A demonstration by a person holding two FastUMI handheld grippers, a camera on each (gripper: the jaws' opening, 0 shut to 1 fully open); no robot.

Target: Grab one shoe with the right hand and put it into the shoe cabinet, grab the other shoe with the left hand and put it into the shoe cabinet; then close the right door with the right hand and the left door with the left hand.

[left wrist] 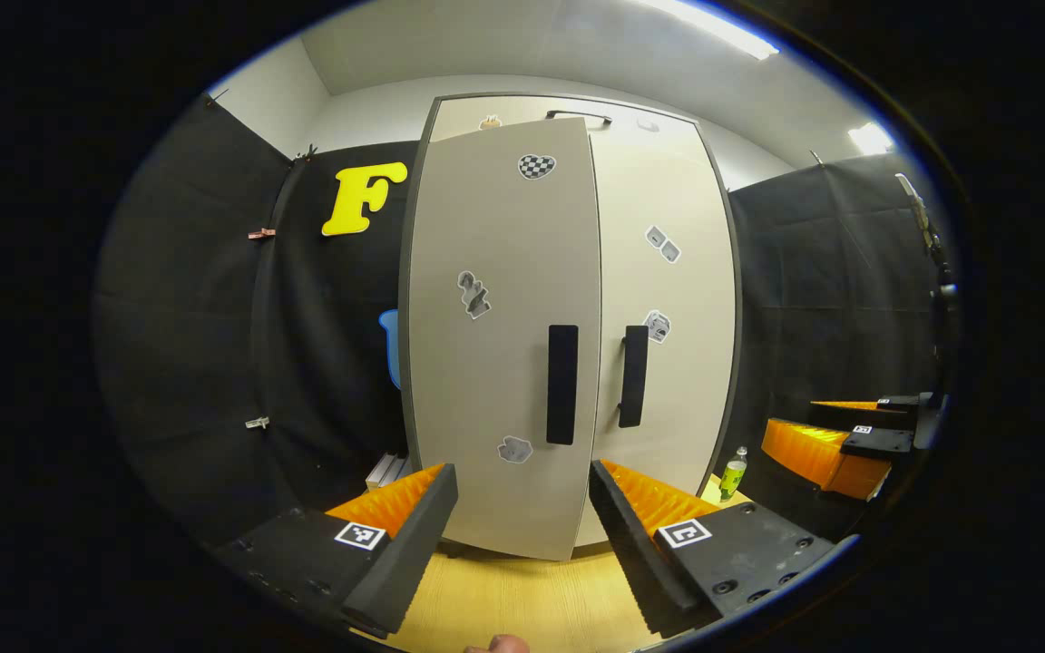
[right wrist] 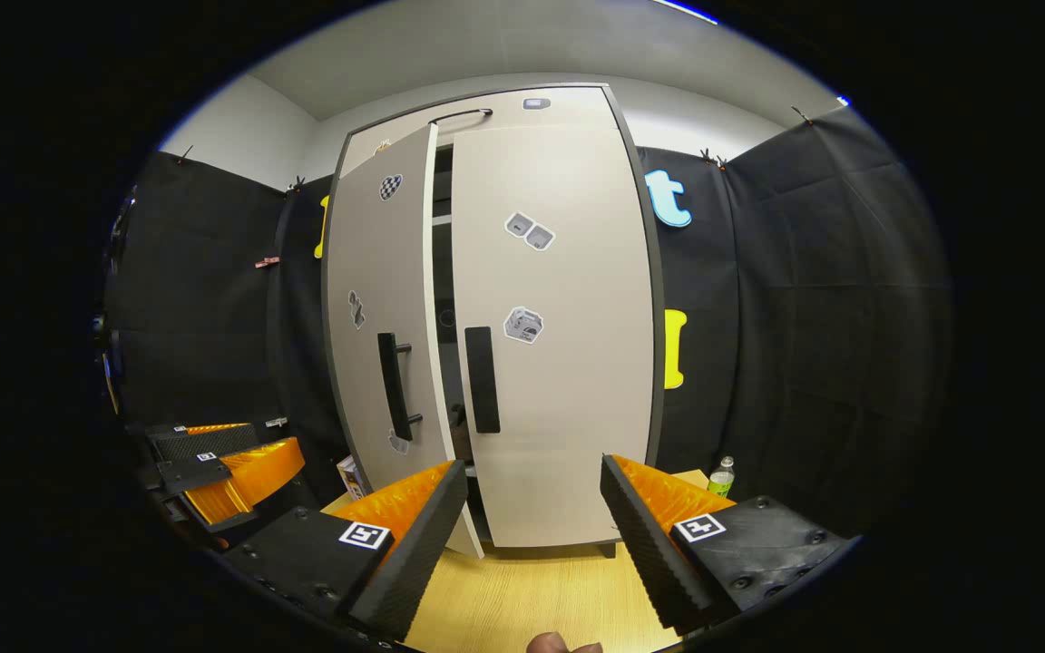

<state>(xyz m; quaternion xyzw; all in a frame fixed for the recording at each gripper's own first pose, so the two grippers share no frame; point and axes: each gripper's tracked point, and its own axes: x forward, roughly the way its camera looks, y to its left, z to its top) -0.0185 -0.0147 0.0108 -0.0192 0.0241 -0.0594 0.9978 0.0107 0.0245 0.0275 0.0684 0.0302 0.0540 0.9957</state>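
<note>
The tall beige shoe cabinet (left wrist: 668,181) stands straight ahead on the wooden surface. Its left door (left wrist: 500,345) hangs ajar, swung a little toward me, with a black handle (left wrist: 562,384). The right door (right wrist: 559,363) sits nearly flush with the cabinet. Between the doors a narrow dark gap (right wrist: 444,299) shows a shelf edge; I cannot make out shoes inside. My left gripper (left wrist: 522,472) is open in front of the left door's lower part, holding nothing. My right gripper (right wrist: 533,464) is open before the right door, also holding nothing. Each gripper appears at the side of the other's view.
A green bottle (left wrist: 733,472) stands on the wooden surface (left wrist: 522,599) to the right of the cabinet, also seen as the bottle (right wrist: 720,476). A small box or stack (right wrist: 348,472) leans by the cabinet's left foot. Black cloth walls close both sides.
</note>
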